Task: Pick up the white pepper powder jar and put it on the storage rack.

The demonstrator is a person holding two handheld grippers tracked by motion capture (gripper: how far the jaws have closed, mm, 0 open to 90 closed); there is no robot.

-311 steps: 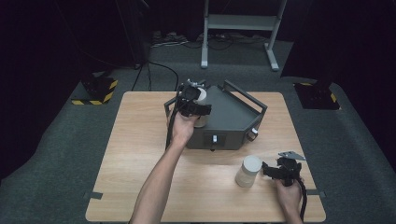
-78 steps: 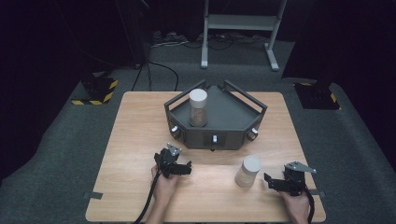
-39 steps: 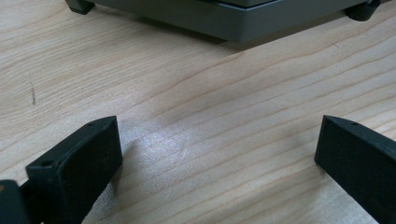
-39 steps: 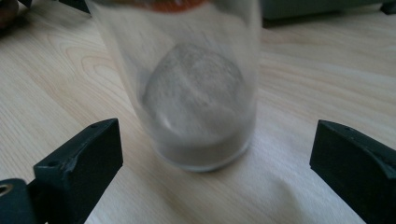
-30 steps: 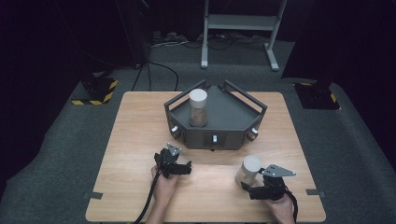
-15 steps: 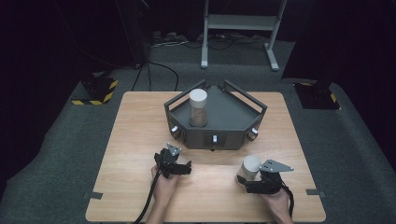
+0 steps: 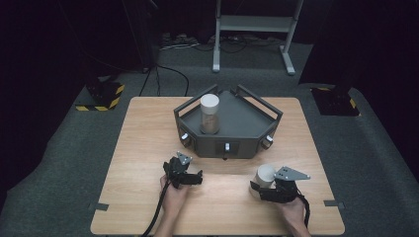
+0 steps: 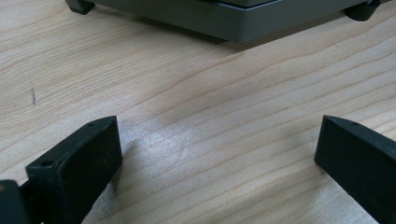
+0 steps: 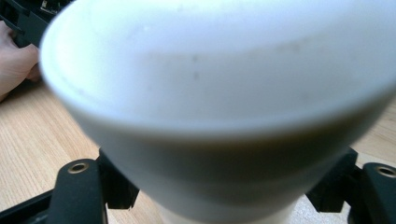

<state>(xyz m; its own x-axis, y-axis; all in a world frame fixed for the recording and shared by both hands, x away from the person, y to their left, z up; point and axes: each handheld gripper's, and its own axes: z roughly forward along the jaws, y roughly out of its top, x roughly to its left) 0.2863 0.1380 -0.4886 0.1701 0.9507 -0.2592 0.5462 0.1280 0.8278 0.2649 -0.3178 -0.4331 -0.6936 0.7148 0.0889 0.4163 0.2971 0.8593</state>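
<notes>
A white-lidded jar (image 7: 265,174) stands on the wooden table (image 7: 148,148) at the near right. My right gripper (image 7: 262,191) is around it, and its jaws have just been closing. In the right gripper view the jar's lid (image 9: 219,93) looms large, with the right gripper (image 9: 219,196) pressing both pads on the body below. A second white-lidded jar (image 7: 209,113) stands upright on the grey device (image 7: 242,121). My left gripper (image 7: 190,174) rests near the table's front, in front of the device. In its own view the left gripper (image 8: 217,144) is open over bare wood.
The grey device (image 8: 233,18) has raised rails and front knobs and sits mid-table, just ahead of the left gripper. In the right gripper view the other hand (image 9: 14,65) shows at the far left. A dark floor with cables and a metal stand lies beyond the table.
The right gripper's jaws have closed onto the jar beside it. Much earlier the left hand was up at the device with the other jar; it now rests near the front edge.
</notes>
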